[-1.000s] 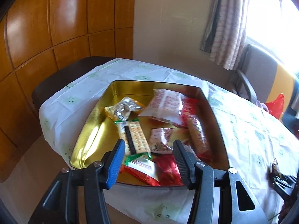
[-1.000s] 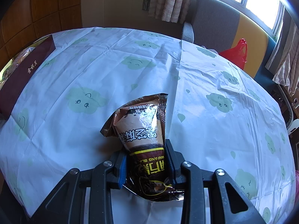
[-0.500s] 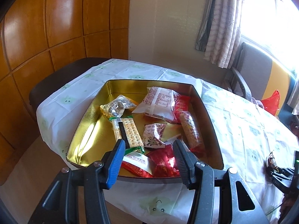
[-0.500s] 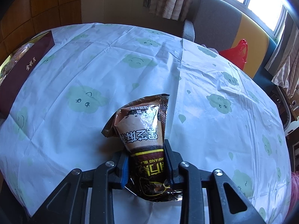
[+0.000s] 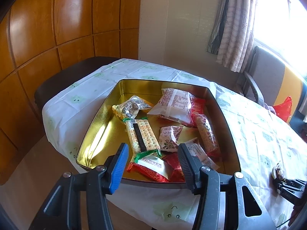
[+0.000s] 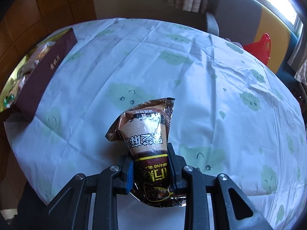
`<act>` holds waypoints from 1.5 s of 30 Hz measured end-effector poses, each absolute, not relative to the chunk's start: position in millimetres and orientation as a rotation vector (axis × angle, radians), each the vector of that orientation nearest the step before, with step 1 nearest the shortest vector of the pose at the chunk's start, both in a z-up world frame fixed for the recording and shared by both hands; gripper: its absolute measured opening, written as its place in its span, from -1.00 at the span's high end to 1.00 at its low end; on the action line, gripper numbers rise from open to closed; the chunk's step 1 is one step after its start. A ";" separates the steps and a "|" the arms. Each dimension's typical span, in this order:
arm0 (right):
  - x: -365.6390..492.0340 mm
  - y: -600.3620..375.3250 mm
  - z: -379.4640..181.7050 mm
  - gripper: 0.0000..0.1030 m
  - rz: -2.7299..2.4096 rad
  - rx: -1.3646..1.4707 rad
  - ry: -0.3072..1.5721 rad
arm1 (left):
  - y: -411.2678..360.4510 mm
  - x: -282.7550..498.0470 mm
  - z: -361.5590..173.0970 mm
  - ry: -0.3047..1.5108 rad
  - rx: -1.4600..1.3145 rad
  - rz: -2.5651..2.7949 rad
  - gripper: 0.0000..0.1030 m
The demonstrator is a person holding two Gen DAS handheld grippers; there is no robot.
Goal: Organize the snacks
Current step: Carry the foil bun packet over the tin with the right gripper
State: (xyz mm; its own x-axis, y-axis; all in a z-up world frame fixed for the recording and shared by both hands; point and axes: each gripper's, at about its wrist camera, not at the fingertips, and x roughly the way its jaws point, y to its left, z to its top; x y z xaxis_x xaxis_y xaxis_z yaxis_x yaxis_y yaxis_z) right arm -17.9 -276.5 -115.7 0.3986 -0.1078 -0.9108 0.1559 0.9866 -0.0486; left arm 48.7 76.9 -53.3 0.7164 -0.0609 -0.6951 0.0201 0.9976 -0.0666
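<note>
A gold tin (image 5: 92,126) lies open on the table. It holds several snack packets, among them a cracker packet (image 5: 141,136) and a white packet (image 5: 174,105). My left gripper (image 5: 152,147) hovers open over the tin's near edge, with nothing between its fingers. A brown and cream snack packet (image 6: 147,134) stands up from my right gripper (image 6: 150,159), whose pads press on its lower half. The packet hangs just above the tablecloth (image 6: 211,88). The tin's maroon side (image 6: 44,74) is far to the left in the right wrist view.
A white tablecloth with green faces covers the round table. A grey chair (image 6: 236,13) and a red plastic bag (image 6: 262,46) stand beyond its far edge, by the curtained window. A dark seat (image 5: 63,78) and wood-panelled wall (image 5: 57,19) lie left of the tin.
My right gripper's jaws have narrowed on the brown packet and lifted it a little, and more of the tin shows at the left. My left gripper stays open and has drawn back slightly.
</note>
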 end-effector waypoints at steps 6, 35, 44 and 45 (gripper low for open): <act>-11.2 -273.3 -93.6 0.44 -0.118 0.116 1.118 | 79.4 49.2 -53.7 0.760 -0.050 -0.032 -0.05; 102.8 -90.0 -41.6 0.41 0.363 0.116 1.010 | 96.8 55.4 -56.9 0.763 -0.083 0.010 -0.05; 127.9 -51.9 -87.2 0.25 0.390 -0.052 1.111 | 102.7 59.7 -65.4 0.787 -0.092 0.023 -0.05; 124.8 -50.5 -85.0 0.25 0.396 -0.061 1.105 | 102.9 60.1 -66.2 0.789 -0.091 0.024 -0.05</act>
